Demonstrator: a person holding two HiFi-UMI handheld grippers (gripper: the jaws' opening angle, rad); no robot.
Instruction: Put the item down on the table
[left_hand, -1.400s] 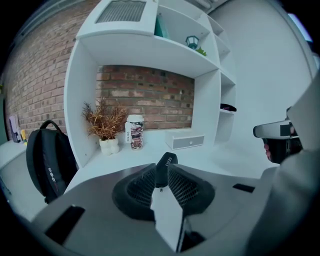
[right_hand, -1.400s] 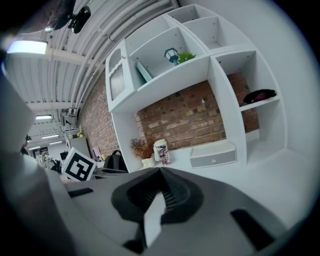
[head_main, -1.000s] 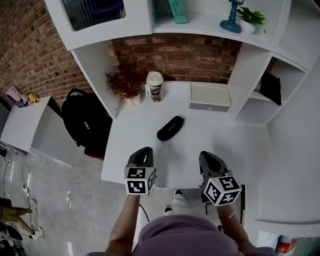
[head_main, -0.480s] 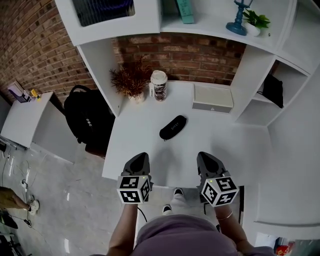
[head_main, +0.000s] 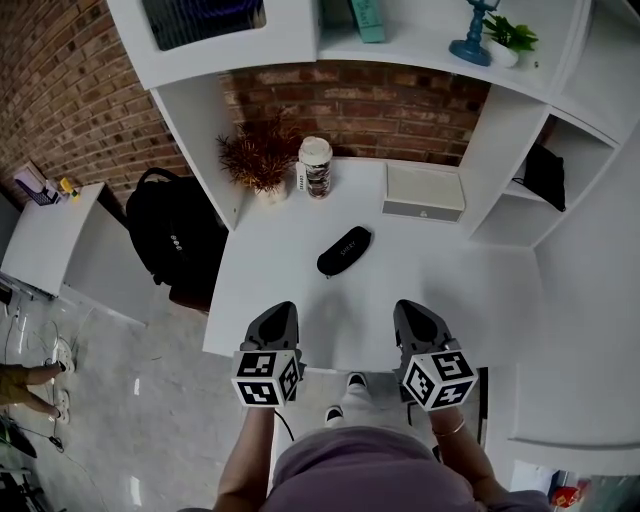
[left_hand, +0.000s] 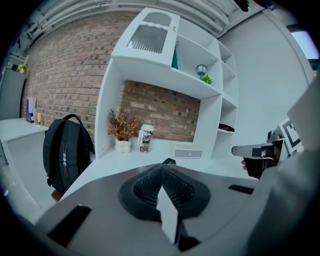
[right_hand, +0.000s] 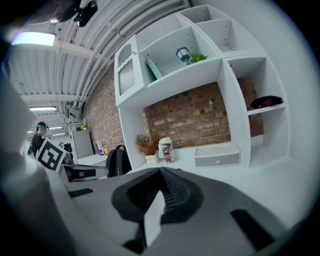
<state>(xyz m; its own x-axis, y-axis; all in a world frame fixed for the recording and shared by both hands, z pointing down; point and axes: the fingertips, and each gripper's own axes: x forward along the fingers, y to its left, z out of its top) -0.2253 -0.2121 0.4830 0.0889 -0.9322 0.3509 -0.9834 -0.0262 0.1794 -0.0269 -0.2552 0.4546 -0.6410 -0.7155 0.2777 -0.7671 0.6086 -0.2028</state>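
Blk case (head_main: 344, 251), white table (head_main: 290, 300), red brick wall (head_main: 370, 105), blk backpack (head_main: 175, 240)

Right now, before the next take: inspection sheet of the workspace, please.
surface: white table, no spills seen
job's things: black pouch lying flat mid-table, apart from both tools
clutter: patterned cup, dried plant, grey box along the back
grippers: left tool and right tool shut, empty, at the near edge
cables: what looks like a thin dark lead on the floor
surroundings: brick wall, white shelves, black backpack left of the table
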